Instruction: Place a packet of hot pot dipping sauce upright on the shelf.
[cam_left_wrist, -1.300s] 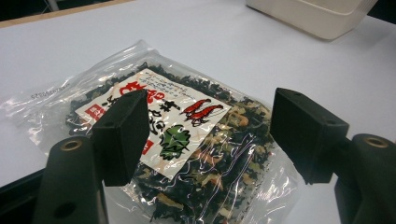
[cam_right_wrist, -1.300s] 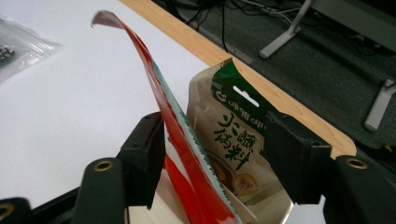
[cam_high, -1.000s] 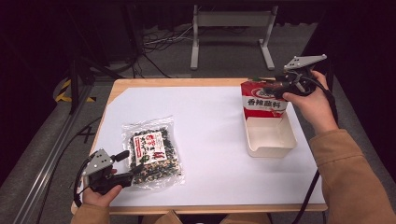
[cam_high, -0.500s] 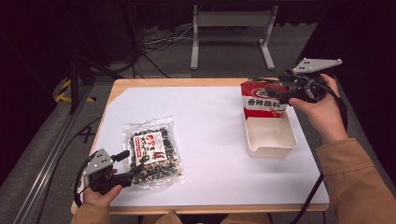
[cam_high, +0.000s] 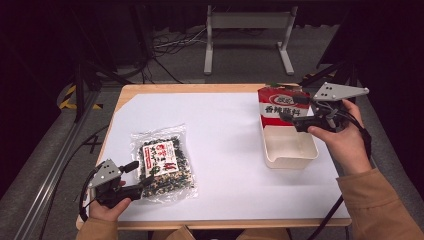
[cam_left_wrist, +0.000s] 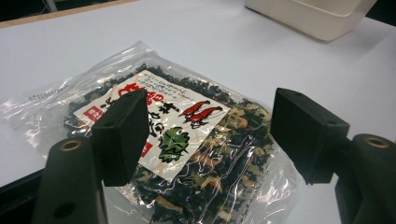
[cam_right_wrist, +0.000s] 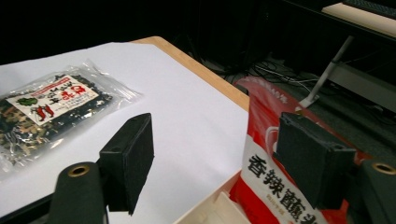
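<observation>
A clear plastic bag of dark dried greens lies flat on the white table cover at the lower left of the high view, its white label with red print facing up. In the left gripper view the same bag fills the middle and lower part of the frame, with the two black jaws standing apart over it, one at the left edge of the label and one off its right side; neither jaw touches the plastic. The left gripper, held in the person's left hand at the bottom left of the high view, sits just beside the bag's left edge with its jaws spread.

At the right of the high view a red and white packet stands upright at the far end of a cream rectangular tub. The right gripper, held by the right hand, is raised beside the packet with its jaws parted and holding nothing. In the right gripper view the packet shows at the lower right, partly behind the right-hand jaw; the bag of greens lies at the left of that frame, well apart
</observation>
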